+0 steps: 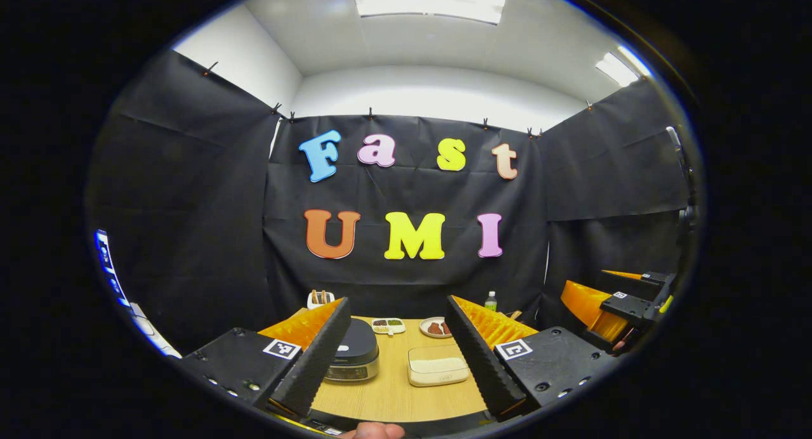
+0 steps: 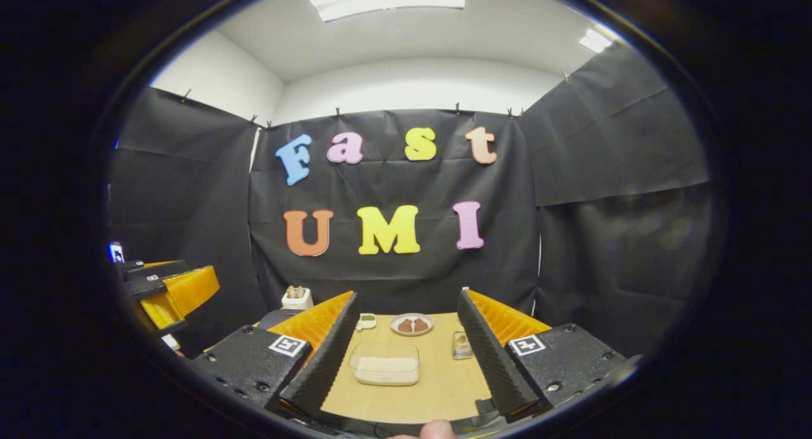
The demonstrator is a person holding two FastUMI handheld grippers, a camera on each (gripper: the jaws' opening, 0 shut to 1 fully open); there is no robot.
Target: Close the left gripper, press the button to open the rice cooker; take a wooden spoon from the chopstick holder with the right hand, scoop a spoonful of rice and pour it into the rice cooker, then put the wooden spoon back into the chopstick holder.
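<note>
The rice cooker (image 1: pixel 353 356) stands on the wooden table (image 1: pixel 393 394) with its dark lid down, just beyond my left gripper (image 1: pixel 397 302), which is open and holds nothing. A clear box of rice (image 1: pixel 438 365) sits to the cooker's right. At the table's back left is the white chopstick holder (image 1: pixel 320 297) with wooden handles sticking up. In the right gripper view, my right gripper (image 2: pixel 408 296) is open and empty, with the rice box (image 2: pixel 385 364) between its fingers farther off. The chopstick holder (image 2: pixel 296 296) stands at back left, and the cooker (image 2: pixel 276 317) is mostly hidden behind a finger.
A divided dish (image 1: pixel 388 325), a plate of brown food (image 1: pixel 436 327) and a small bottle (image 1: pixel 490 301) stand along the back. A small glass object (image 2: pixel 461 345) sits right of the rice box. The other gripper (image 1: pixel 609 309) hovers at the right, off the table. Black cloth walls enclose the table.
</note>
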